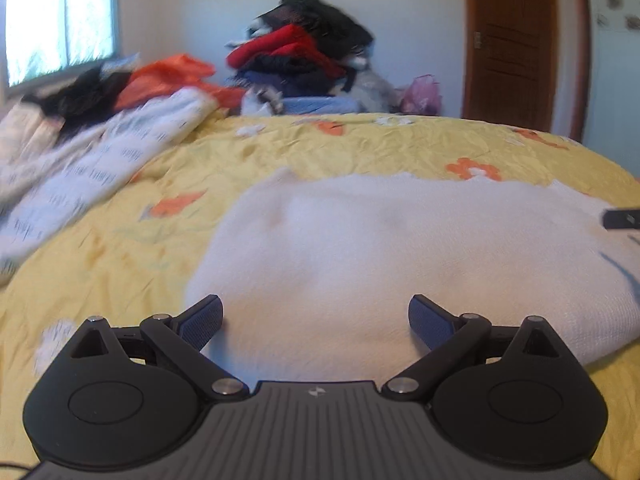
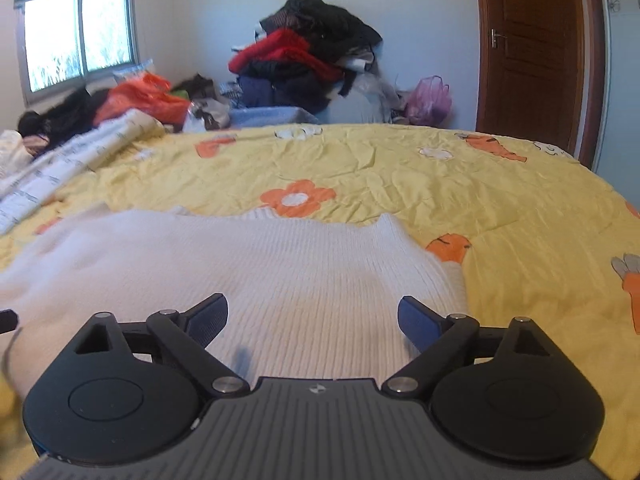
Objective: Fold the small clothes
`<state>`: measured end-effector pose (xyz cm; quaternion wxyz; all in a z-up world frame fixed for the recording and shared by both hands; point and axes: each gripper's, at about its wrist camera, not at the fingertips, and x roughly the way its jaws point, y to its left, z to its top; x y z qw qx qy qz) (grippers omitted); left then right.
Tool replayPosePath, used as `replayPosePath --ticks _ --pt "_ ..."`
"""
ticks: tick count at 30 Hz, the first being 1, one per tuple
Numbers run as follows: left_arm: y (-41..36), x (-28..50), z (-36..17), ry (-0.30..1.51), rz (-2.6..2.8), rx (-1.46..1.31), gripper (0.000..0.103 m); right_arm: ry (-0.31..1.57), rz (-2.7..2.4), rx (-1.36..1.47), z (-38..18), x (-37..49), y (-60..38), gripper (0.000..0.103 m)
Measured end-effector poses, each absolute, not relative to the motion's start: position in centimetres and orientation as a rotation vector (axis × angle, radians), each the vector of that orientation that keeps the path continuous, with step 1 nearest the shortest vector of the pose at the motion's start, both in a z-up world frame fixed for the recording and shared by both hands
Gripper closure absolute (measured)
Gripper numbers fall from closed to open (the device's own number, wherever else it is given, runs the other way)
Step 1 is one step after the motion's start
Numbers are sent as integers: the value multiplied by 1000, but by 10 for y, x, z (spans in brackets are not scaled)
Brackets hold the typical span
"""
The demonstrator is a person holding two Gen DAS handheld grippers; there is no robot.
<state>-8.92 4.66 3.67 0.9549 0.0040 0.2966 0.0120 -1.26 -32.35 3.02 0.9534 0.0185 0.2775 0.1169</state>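
A white knitted sweater lies flat on the yellow flowered bedspread. It also shows in the right wrist view. My left gripper is open and empty, its fingers hovering over the sweater's near left part. My right gripper is open and empty over the sweater's near right part. The tip of the right gripper shows at the right edge of the left wrist view. The left gripper's tip shows at the left edge of the right wrist view.
A white printed quilt is bunched at the bed's left. Orange bags and dark clothes lie by the window. A tall pile of clothes stands behind the bed. A brown door is at the right.
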Motion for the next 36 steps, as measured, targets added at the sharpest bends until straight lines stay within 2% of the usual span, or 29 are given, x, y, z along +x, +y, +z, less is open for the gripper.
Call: replayPosePath --ticks 3,6,7,13,15,20,23,27,32,36 --pt "71 -90 35 632 47 -113 3 533 272 9 29 -34 -319 7" --pt "81 -77 18 730 89 -142 1 634 277 -54 4 -28 -314 7" --pt "85 -78 14 726 93 -157 0 603 285 -31 0 -30 -318 5" --pt "96 -95 32 717 116 -212 2 642 266 -39 20 -37 -313 6" --pt "108 -101 36 734 91 -349 2 615 288 -29 30 -48 -312 5" --pt "141 -107 14 784 -79 -955 2 569 372 -6 43 -67 -295 3" --pt "149 -100 1 749 -81 -1112 2 588 413 1 39 -68 -280 3" --pt "152 -86 -3 706 -64 -1199 3 621 446 -16 31 -72 -262 3" --pt "143 -70 1 703 8 -1163 5 631 472 -34 31 -81 -252 3" --pt "136 -81 -1 606 64 -1152 10 635 480 -20 36 -81 -254 3"
